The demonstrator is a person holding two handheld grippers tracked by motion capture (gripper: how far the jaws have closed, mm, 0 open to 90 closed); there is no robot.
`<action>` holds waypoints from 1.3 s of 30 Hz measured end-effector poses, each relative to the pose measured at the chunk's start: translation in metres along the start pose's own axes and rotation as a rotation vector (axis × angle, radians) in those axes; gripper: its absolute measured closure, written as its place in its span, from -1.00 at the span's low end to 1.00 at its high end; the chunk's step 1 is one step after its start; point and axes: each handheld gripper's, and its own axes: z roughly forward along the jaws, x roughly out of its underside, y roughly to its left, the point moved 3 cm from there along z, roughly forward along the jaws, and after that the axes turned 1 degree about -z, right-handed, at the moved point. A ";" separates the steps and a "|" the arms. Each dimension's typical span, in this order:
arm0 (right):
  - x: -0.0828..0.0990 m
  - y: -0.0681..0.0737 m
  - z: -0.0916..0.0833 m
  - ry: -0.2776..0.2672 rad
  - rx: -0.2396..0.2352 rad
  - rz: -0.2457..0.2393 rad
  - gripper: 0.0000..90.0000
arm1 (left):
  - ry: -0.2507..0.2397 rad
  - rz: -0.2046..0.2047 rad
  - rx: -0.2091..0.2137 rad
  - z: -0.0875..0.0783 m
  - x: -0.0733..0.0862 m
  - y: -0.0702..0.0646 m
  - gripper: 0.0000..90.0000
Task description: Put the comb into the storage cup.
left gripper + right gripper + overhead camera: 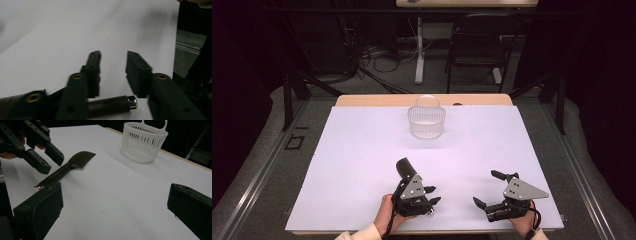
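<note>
We see our left claw (432, 195) with its jaws partly apart and nothing pressed between them; the dark spatula (65, 169) lies flat on the counter (362, 150) just under and behind its tips. Our right claw (488, 189) stands wide apart, empty, well clear of the spatula

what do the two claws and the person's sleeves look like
Both the left claw and the right claw are black with two blocky jaws. Each carries a grey three-cornered plate dotted with small holes. A black cable trails from the right one. A cream sleeve covers the left forearm.
</note>
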 end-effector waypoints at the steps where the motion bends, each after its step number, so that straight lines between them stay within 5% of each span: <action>1: 0.000 0.000 0.000 0.000 0.001 0.001 -1.00 | 0.007 -0.001 0.009 0.002 0.000 -0.001 0.65; 5: 0.000 -0.001 -0.001 -0.002 0.001 0.002 -1.00 | 0.044 -0.005 0.022 0.008 0.002 -0.004 1.00; 15: 0.000 -0.001 -0.001 -0.001 -0.001 0.002 -1.00 | 0.125 -0.023 0.044 0.020 0.009 -0.007 1.00; 20: 0.000 0.000 0.000 0.001 -0.002 -0.002 -1.00 | 0.184 0.012 0.053 0.022 0.013 -0.008 1.00; 39: 0.000 -0.001 -0.001 -0.003 -0.002 0.004 -1.00 | 0.240 -0.002 0.078 0.007 0.018 -0.007 1.00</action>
